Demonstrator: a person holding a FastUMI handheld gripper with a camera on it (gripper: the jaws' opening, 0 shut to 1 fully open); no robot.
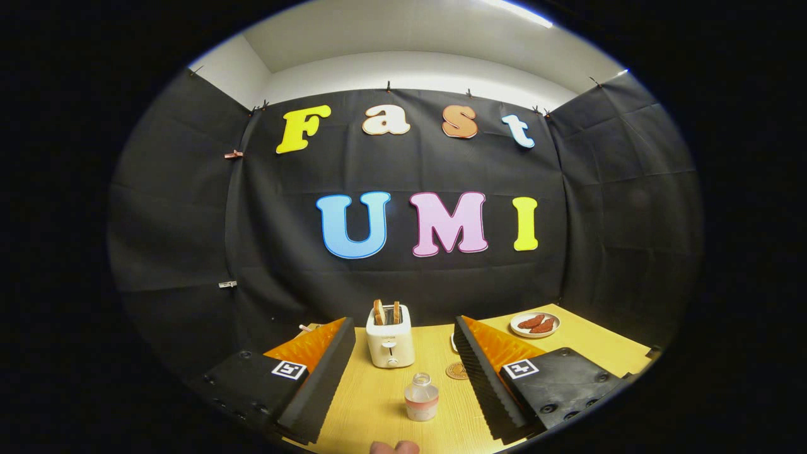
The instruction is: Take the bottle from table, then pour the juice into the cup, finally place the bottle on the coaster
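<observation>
Black cloth booth wall at the back, with a light wooden surface (378, 403) in front of it. In the gripper view the gripper (403, 403) hangs over the surface with its fingers spread wide apart and nothing between the pads. The bottle (421, 397) stands upright between them, just ahead, untouched. The toaster (390, 343) with bread in it sits beyond the bottle at 12 o'clock. The coaster (457, 371) is at about 2 o'clock from the bottle, partly hidden by the right finger. A plate (534, 325) of food sits far off at 2 o'clock. Can't make out the cup for sure. Looks like nothing's done yet: grab, pour and set-down all remain
</observation>
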